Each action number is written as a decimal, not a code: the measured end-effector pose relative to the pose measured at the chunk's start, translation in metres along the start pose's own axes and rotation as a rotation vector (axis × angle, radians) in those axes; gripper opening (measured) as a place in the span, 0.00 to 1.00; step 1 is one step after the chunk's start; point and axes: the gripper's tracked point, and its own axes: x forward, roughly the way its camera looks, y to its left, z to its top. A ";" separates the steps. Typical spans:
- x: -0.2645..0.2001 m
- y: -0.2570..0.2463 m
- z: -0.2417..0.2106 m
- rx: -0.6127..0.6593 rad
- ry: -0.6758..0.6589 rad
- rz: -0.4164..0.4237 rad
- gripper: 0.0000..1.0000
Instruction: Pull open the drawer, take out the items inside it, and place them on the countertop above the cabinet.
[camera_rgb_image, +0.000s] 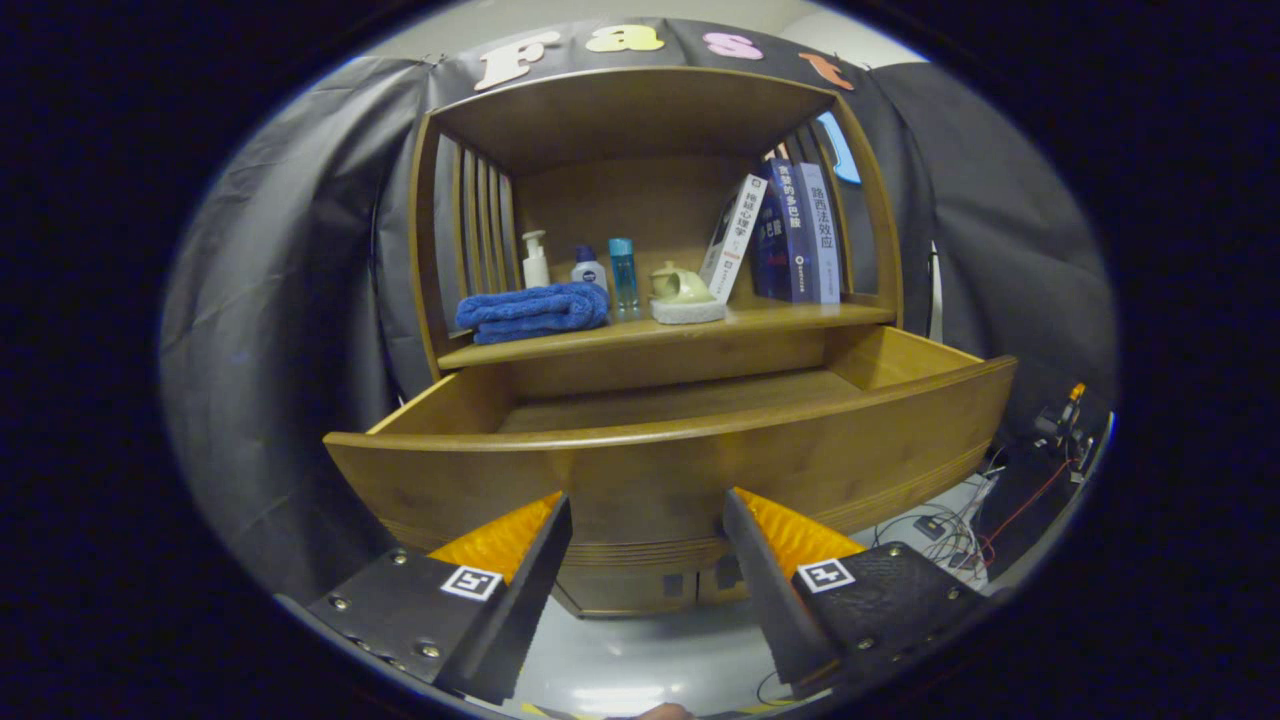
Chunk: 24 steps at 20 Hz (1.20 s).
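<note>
Claw (647, 505) spread wide before the pulled-out drawer (660, 470)

Its fingers stand apart, holding nothing, their tips just in front of the wooden drawer front; what shows of the drawer floor is bare, with the near part hidden behind the front panel. Beyond it on the counter (780, 318) lie a folded blue towel (533, 311), three bottles (586, 267), a small pale teapot (680, 285) on a pad, and leaning books (790, 235)

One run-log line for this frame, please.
drawer: pulled open, contents hidden by front panel | gripper: open, empty, just before drawer front | countertop: towel, bottles, books
</note>
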 end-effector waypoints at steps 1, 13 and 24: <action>0.001 0.000 0.001 0.002 -0.004 0.002 0.92; 0.005 -0.010 0.000 -0.015 -0.017 0.002 0.90; 0.008 -0.016 0.000 -0.042 -0.018 -0.004 0.87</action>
